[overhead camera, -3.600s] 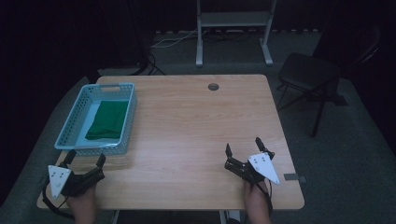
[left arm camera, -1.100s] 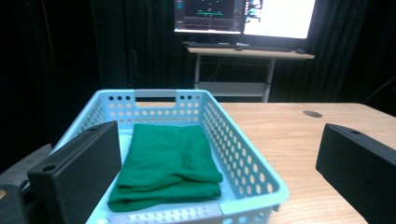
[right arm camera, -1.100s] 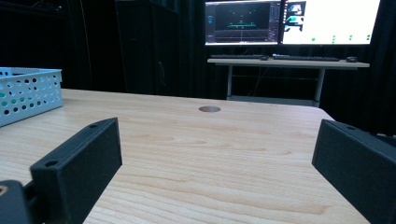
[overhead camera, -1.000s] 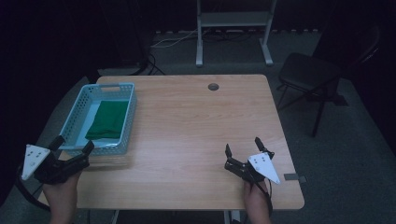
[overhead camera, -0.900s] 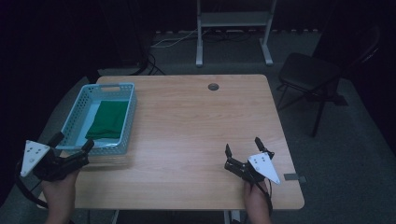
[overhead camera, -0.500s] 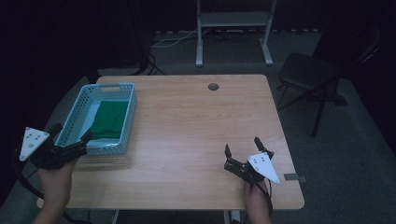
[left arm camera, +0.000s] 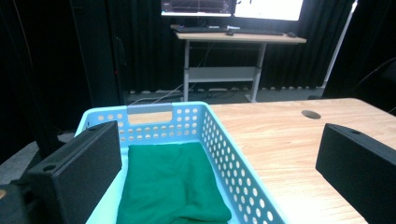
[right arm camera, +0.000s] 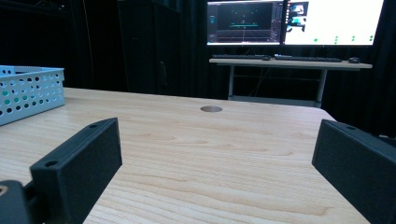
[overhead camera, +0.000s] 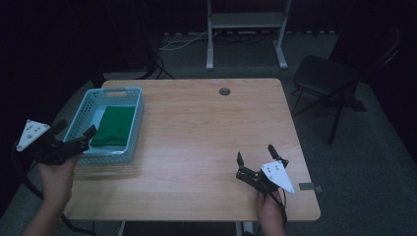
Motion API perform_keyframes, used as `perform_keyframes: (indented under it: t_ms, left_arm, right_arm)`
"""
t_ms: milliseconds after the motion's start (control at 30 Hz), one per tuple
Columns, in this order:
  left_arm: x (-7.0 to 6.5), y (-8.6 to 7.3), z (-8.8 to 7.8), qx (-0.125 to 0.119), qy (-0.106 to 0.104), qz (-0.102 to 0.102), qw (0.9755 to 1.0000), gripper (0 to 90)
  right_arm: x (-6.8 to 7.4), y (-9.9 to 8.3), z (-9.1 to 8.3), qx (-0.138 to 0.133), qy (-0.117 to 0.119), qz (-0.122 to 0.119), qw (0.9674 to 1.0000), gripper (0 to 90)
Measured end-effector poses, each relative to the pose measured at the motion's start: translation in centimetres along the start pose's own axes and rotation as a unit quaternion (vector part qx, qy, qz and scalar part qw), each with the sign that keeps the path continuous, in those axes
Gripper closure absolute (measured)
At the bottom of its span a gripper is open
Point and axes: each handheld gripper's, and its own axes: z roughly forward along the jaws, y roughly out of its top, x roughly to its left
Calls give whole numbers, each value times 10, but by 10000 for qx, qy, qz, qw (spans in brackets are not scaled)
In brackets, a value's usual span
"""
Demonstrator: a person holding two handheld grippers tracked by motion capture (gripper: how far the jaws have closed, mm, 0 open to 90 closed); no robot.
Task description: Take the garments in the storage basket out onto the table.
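At about nine o'clock on the table point(overhead camera: 196, 147), the left gripper point(overhead camera: 74, 140) hangs over the near end of the light blue basket point(overhead camera: 135, 120), its jaws spread wide and holding nothing; in the left gripper view the basket's perforated side wall point(left arm camera: 224, 158) runs up between them. The folded green cloth point(overhead camera: 114, 126) lies flat on the basket floor, nearer the basket's right wall, and nothing is touching it. Judging by this, the work is at its very start: the reach toward the cloth is under way, while the grasp, the lift and whatever follows are all left to do. At about five o'clock, near the front edge, the right gripper point(overhead camera: 254, 158) sits low over bare wood, well apart from the basket, jaws likewise wide and empty, so it looks idle for now.
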Motion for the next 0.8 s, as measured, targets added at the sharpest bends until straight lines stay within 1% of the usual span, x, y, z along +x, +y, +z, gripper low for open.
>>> perform_keyframes:
  t_ms: [33,67,100,133,167,233,333,367,400,467,500,567,667,700,800]
  left_arm:
    - [0,1,2,11,-7,-44,10000,0]
    - [1,2,5,71,-54,-86,9999,0]
    - [1,4,8,158,-33,-108,9998,0]
    - [1,6,11,258,11,-91,9996,0]
    - [2,8,15,397,8,-55,9992,0]
    - [5,11,22,641,43,-83,9979,0]
    - [8,13,31,849,118,-174,9962,0]
    - [9,13,33,933,134,-172,9954,0]
    - [10,14,35,1001,197,-186,9946,0]
    - [10,14,36,988,362,-129,9944,0]
    - [10,15,37,1016,379,-164,9940,0]
    - [11,16,39,1090,404,-132,9931,0]
    - [13,17,47,1282,368,-188,9909,2]
    - [15,18,49,1322,387,-213,9902,2]
    - [19,20,56,1307,431,-360,9898,2]
  right_arm:
    - [0,0,0,-2,2,2,10000,9]
    - [0,0,0,-4,3,5,10000,9]
    - [0,0,0,-3,2,4,10000,9]
    - [0,0,0,-3,2,4,10000,9]
    - [0,0,0,-1,2,8,10000,9]
    - [0,0,0,-6,2,10,10000,9]
    - [0,0,0,2,-1,27,10000,9]
    - [0,0,0,2,0,30,10000,9]
    - [0,0,0,3,-1,29,10000,9]
    - [0,0,0,-4,0,21,10000,9]
    - [0,0,0,1,-1,29,10000,9]
    - [0,0,0,-5,1,0,10000,9]
    - [0,0,0,1,0,1,10000,9]
    - [0,0,0,2,0,1,10000,9]
    - [0,0,0,0,1,7,10000,9]
